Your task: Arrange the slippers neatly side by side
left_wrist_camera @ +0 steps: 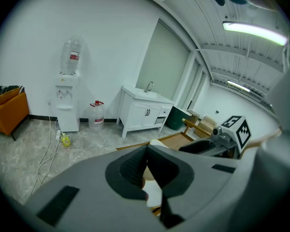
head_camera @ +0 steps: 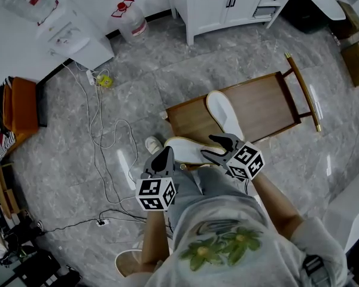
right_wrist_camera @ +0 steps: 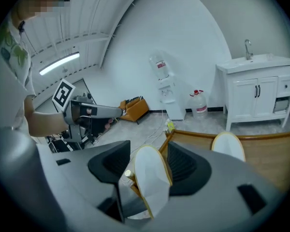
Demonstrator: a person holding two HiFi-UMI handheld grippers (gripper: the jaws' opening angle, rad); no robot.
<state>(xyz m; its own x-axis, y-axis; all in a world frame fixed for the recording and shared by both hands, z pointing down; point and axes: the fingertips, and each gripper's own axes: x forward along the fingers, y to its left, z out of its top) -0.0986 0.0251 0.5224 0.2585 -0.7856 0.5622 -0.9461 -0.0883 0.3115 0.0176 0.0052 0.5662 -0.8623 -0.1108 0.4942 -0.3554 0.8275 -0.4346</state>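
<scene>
Straddling the near slipper [head_camera: 180, 150] at the bench [head_camera: 260, 103] edge, right gripper [head_camera: 209, 147] fingers stand apart; left gripper [head_camera: 166, 153] fingers pinched together.

Head view: the camera sits over the person's torso [head_camera: 227, 244] and faces steeply down at the floor [head_camera: 60, 160]. The low wooden table [head_camera: 263, 106] lies at mid distance and both grippers are close beneath the lens. Left gripper view: the camera rides just behind the left gripper [left_wrist_camera: 147, 151], set low and facing roughly level across the room toward the white wall [left_wrist_camera: 38, 42] — the jaws fill the lower frame, while the water dispenser [left_wrist_camera: 67, 108] and white cabinet [left_wrist_camera: 142, 112] stand far off. Right gripper view: the camera rides behind the right gripper [right_wrist_camera: 147, 146], equally tight on its jaws and facing that same wall. All three views share dispenser, cabinet and table. Each gripper view also catches the other gripper to one side.
</scene>
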